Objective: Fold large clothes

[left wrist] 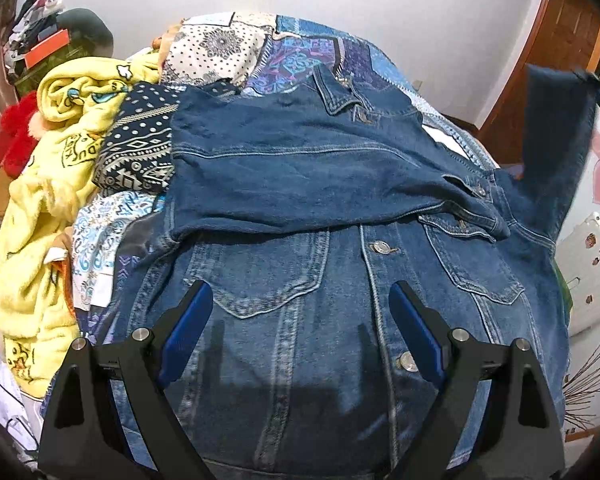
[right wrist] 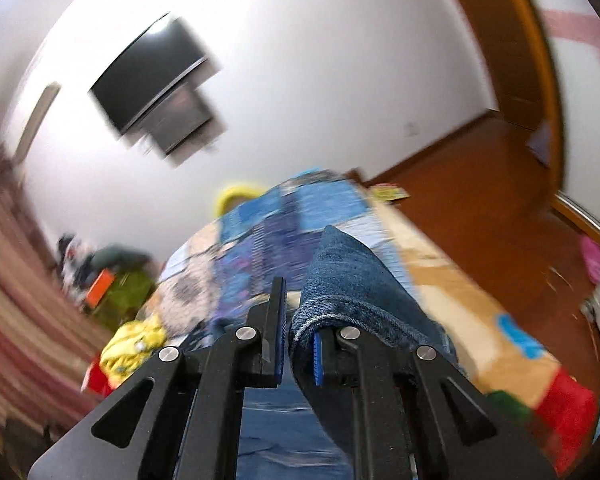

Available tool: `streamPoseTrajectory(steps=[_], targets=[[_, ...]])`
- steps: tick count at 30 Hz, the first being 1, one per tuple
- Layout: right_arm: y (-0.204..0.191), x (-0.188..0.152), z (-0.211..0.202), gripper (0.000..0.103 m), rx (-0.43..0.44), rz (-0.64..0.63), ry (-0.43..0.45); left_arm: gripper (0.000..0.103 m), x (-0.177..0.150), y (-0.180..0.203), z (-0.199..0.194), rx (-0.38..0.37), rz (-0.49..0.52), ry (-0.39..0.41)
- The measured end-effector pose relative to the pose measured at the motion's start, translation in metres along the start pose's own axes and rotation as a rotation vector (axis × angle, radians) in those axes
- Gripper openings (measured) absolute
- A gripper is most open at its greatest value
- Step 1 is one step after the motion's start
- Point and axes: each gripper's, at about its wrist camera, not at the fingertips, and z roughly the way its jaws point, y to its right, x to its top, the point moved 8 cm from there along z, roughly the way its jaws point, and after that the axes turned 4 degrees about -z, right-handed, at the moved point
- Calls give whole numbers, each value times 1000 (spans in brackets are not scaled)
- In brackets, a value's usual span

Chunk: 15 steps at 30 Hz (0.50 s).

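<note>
Denim jacket point(left wrist: 300, 280) lies front-up on the patchwork bedspread point(left wrist: 300, 48), buttons facing the camera, collar toward the far wall. Its long axis runs away from the left gripper toward the collar. One sleeve point(left wrist: 300, 176) is already laid flat across the chest, running roughly crosswise from the jacket's left edge to the button placket.

The other sleeve point(left wrist: 556, 136) stands up off the bed at the right edge of the left wrist view, its cuff end raised well above the jacket body. In the right wrist view the right gripper point(right wrist: 298, 344) is closed tight on that sleeve's cuff point(right wrist: 340, 292); denim drapes over the right-hand finger. View is heavily blurred.

Left gripper point(left wrist: 302, 312) hangs above the lower chest panel, jaws wide apart, nothing between them, not touching cloth as far as can be told.

Judgement: the key relation is that the lifted sleeve lies to the right of the jacket body, so the fold must carry it leftward across the chest, over the first sleeve. Right hand does this; left is nearer the hem.

Yellow blanket point(left wrist: 52, 184) is heaped beside the jacket's left side.
</note>
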Motion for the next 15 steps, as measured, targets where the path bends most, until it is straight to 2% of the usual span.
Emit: streamPoseTrajectory(steps=[4, 8, 10, 15], targets=[[-66, -37, 53, 9, 55, -111, -96, 90, -1, -16, -10, 10, -15, 14], [-108, -106, 106, 9, 104, -186, -262, 90, -4, -33, -15, 22, -43, 15], [-125, -139, 128, 10, 108, -233, -352, 90, -5, -42, -18, 37, -51, 16], [-130, -221, 152, 9, 132, -315, -547, 90, -9, -54, -22, 63, -60, 15]])
